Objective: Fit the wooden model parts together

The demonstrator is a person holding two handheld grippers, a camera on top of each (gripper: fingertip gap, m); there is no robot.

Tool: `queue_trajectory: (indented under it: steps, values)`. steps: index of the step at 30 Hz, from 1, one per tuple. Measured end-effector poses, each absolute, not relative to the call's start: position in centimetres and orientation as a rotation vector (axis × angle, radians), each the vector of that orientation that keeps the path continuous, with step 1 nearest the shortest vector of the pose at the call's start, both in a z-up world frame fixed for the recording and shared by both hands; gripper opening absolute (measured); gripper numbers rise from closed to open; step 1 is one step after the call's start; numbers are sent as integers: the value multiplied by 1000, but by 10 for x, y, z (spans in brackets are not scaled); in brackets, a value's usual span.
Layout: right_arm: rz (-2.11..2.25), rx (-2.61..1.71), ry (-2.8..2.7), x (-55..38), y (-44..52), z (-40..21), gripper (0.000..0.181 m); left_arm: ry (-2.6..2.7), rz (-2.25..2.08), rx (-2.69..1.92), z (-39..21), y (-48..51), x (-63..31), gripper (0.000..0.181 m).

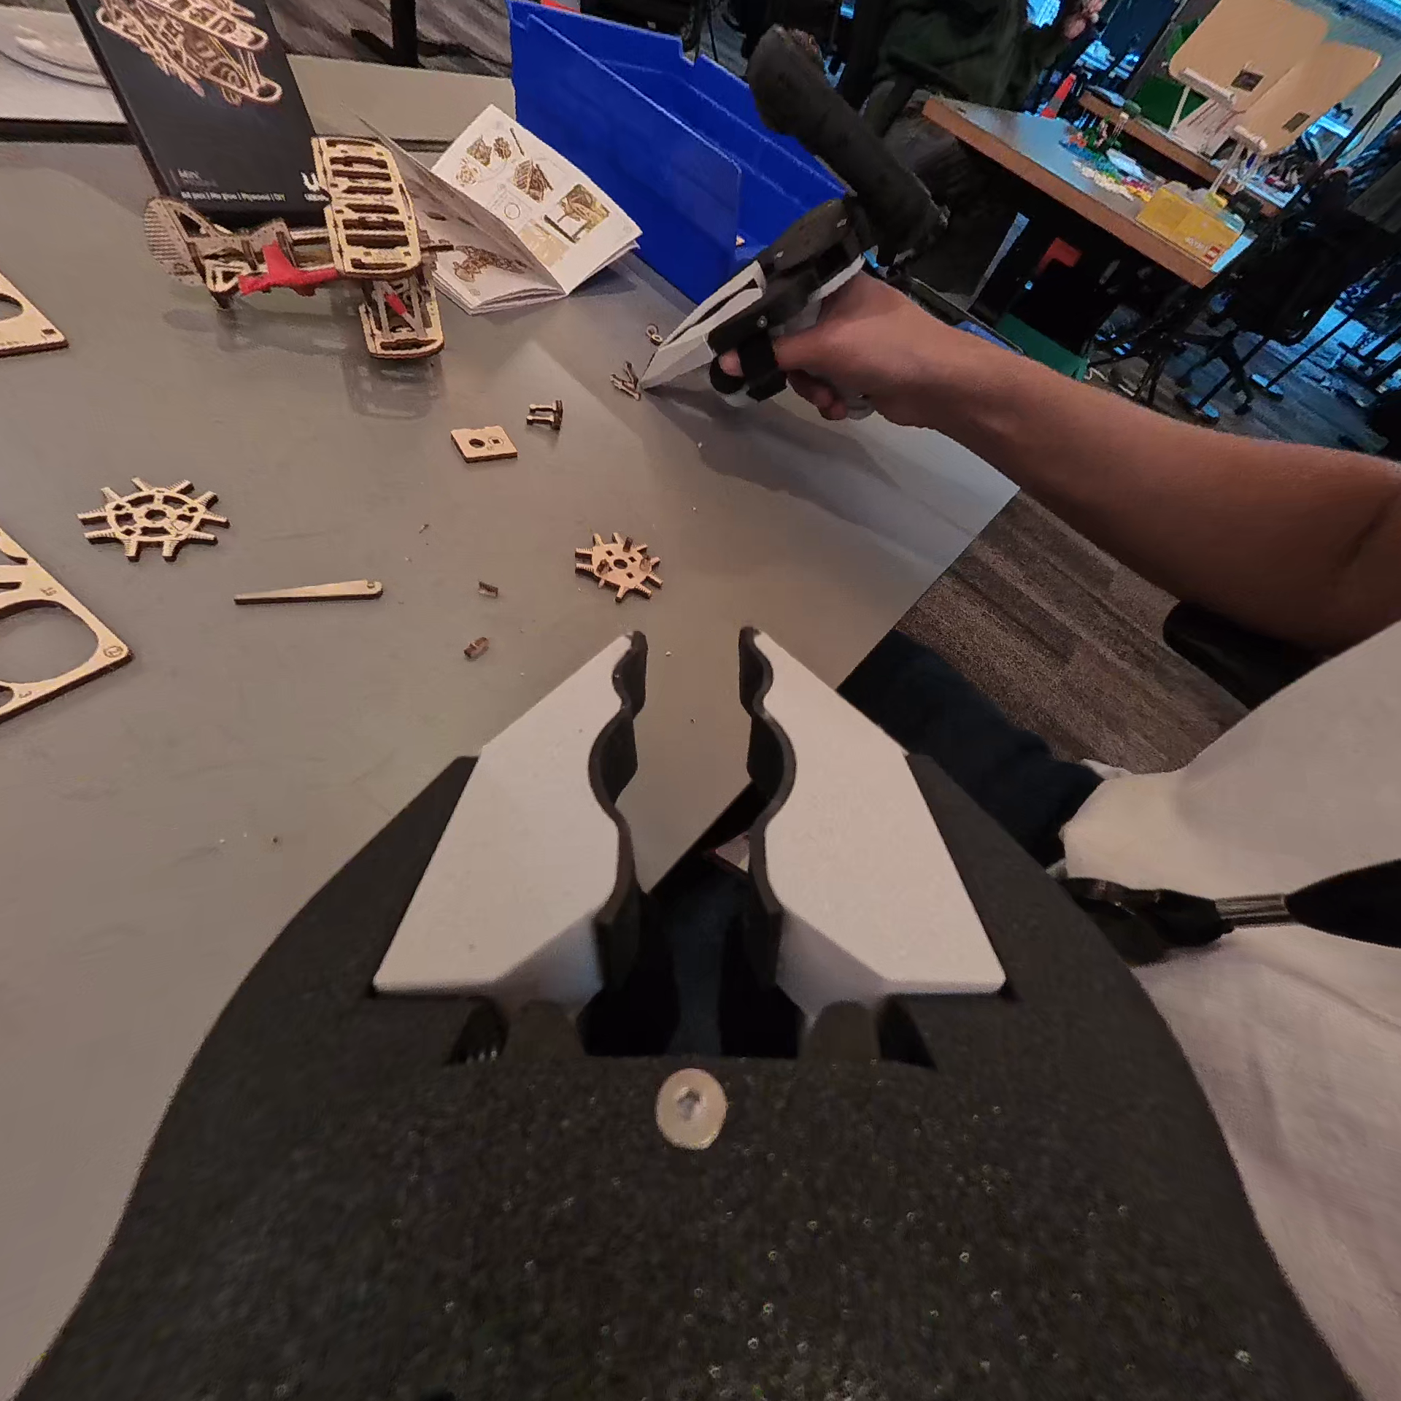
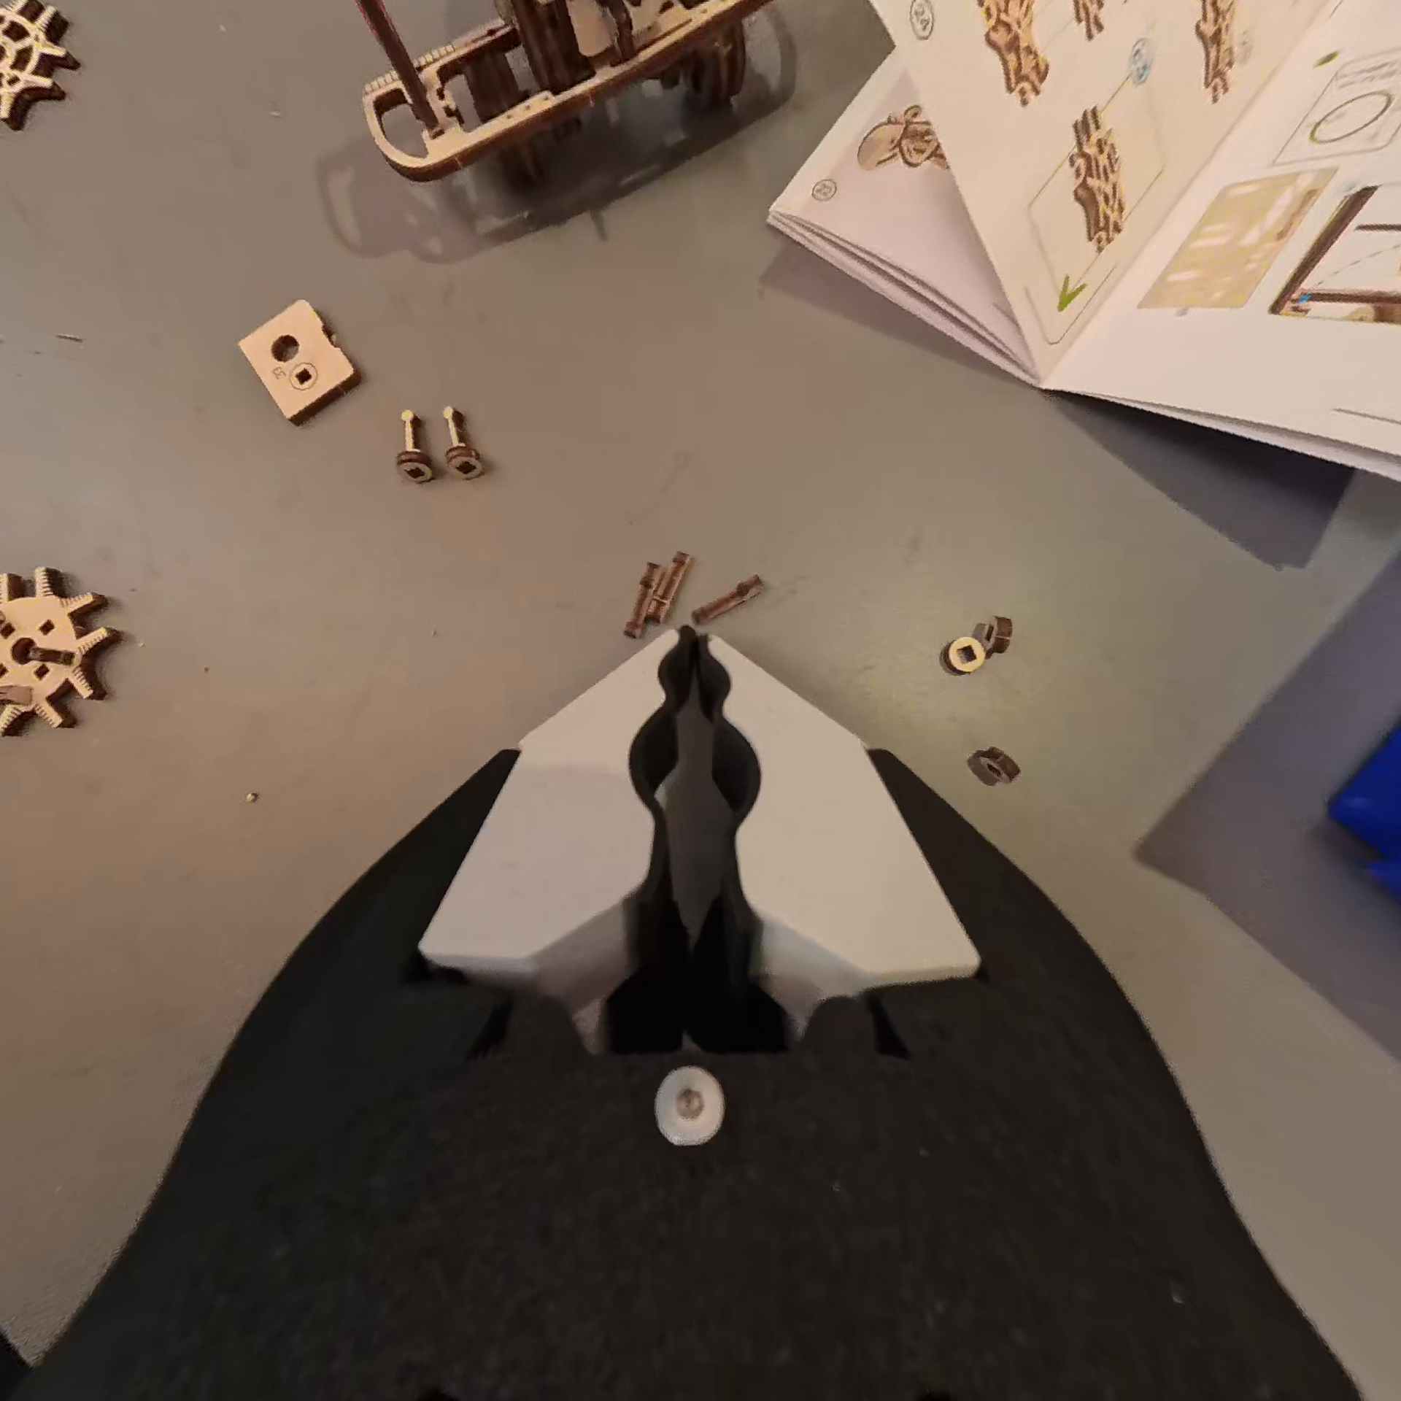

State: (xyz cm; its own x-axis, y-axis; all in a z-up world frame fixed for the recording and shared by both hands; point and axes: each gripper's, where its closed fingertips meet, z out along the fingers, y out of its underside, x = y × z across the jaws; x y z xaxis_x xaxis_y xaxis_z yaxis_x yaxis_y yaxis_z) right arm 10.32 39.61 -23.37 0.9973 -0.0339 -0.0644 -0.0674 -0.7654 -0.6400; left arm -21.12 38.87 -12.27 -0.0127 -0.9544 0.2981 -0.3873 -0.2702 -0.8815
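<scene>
My left gripper (image 1: 694, 644) is open and empty, above the grey table (image 1: 303, 796) near its front edge. A small wooden gear (image 1: 618, 565) with short pegs in it lies just beyond its fingertips. My right gripper (image 2: 691, 638) is shut, its tips meeting with nothing seen between them. It also shows in the left wrist view (image 1: 644, 383), tips down at the table. Three small brown pins (image 2: 658, 595) lie just past its tips. The part-built wooden biplane (image 1: 318, 242) stands at the back, and shows in the right wrist view (image 2: 546, 83) too.
A square plate (image 2: 299, 362), two headed pegs (image 2: 440, 447), a washer (image 2: 964, 653) and a nut (image 2: 993, 766) lie loose. A larger gear (image 1: 152, 519), a tapered stick (image 1: 311, 593) and cut-out sheets (image 1: 45, 644) lie left. An open booklet (image 1: 523, 212) and a blue bin (image 1: 644, 152) stand behind. The left gripper's tips are roughly 35 cm from the right gripper's. The small wooden gear (image 1: 618, 565) is about 15 cm from my left fingertips.
</scene>
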Motion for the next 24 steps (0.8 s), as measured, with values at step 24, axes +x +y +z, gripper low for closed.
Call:
queue_trajectory:
  steps: [24]
  values:
    - [528, -2201, 169, 77, 418, -189, 0, 1400, -1323, -1782, -143, 409, -193, 16]
